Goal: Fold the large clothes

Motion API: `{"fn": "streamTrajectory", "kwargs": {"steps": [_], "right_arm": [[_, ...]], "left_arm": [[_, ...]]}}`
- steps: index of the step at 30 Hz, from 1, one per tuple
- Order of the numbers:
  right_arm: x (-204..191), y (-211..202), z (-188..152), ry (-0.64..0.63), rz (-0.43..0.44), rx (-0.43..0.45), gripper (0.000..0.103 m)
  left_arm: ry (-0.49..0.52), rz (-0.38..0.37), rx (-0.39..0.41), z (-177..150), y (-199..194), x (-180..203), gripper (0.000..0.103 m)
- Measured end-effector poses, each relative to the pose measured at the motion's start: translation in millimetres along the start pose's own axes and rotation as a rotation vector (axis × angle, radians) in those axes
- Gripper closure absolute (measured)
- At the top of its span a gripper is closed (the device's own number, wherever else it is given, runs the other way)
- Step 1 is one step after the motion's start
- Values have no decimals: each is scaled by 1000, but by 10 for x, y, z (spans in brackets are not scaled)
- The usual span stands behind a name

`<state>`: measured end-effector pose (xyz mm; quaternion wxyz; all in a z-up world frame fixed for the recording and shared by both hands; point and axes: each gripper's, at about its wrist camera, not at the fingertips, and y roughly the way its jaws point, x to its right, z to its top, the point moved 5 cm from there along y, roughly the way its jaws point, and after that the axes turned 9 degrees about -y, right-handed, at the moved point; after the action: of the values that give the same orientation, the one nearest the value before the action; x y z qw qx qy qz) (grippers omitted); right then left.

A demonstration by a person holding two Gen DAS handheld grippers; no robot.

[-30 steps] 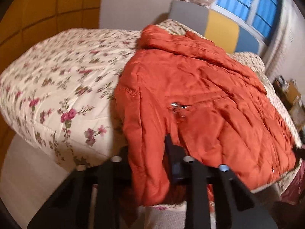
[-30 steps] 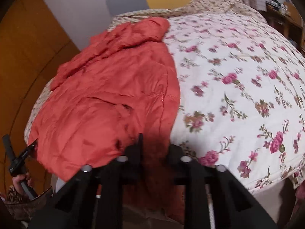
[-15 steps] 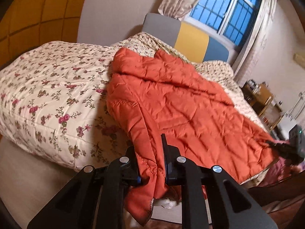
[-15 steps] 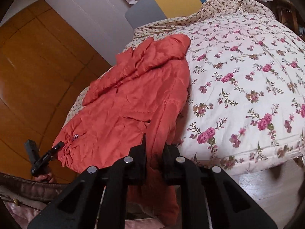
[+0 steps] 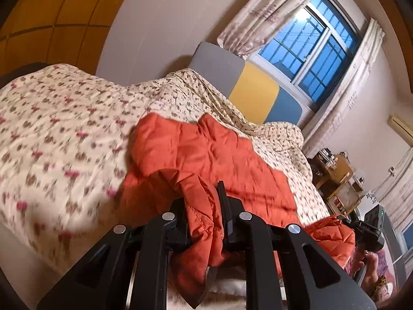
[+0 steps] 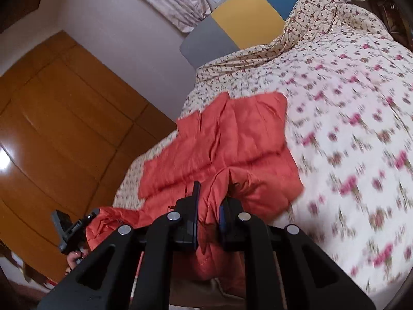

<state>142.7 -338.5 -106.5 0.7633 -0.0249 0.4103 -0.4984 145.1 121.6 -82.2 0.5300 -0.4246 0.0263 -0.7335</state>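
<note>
1. The orange quilted jacket (image 5: 206,155) lies on the bed (image 5: 64,129); its near hem is lifted off the bed edge and hangs from both grippers.
2. The left gripper (image 5: 204,217) is clamped on one hem corner. Puffy fabric bunches between its black fingers (image 5: 227,211) and droops below them in a pointed fold (stitching shows along the hem edge).
3. The right gripper (image 6: 209,214) is clamped on the opposite hem corner. The padded fabric stands up between its pads as a narrow vertical pleat.
4. In the right wrist view, the left gripper appears at lower left with a hand (image 6: 74,255) on its handle and orange fabric gathered at its tip.
5. In the left wrist view, the right gripper appears at lower right, with the other hand (image 5: 366,261) on its handle.
6. The jacket shell is smooth, slightly glossy and stitched in wide horizontal channels. Its far part rests flat, with the collar end toward the headboard (image 5: 258,87).
7. The bed carries a cream quilted cover with a pink floral print (blurred in both views).
8. The headboard is padded in grey, yellow and blue panels. A wooden wardrobe (image 6: 51,129) stands beside the bed.
</note>
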Motion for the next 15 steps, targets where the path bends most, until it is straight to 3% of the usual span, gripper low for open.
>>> {"fn": "streamTrajectory", "kwargs": {"steps": [7,15], "right_arm": [[272,478,510,83,-4,19,90],[702,1204,848,150,-136,-46,88]], "left_arm": [[-65,20,-1,506,500,-56,87],[-83,122,-27,893,1260,-263,87]]}}
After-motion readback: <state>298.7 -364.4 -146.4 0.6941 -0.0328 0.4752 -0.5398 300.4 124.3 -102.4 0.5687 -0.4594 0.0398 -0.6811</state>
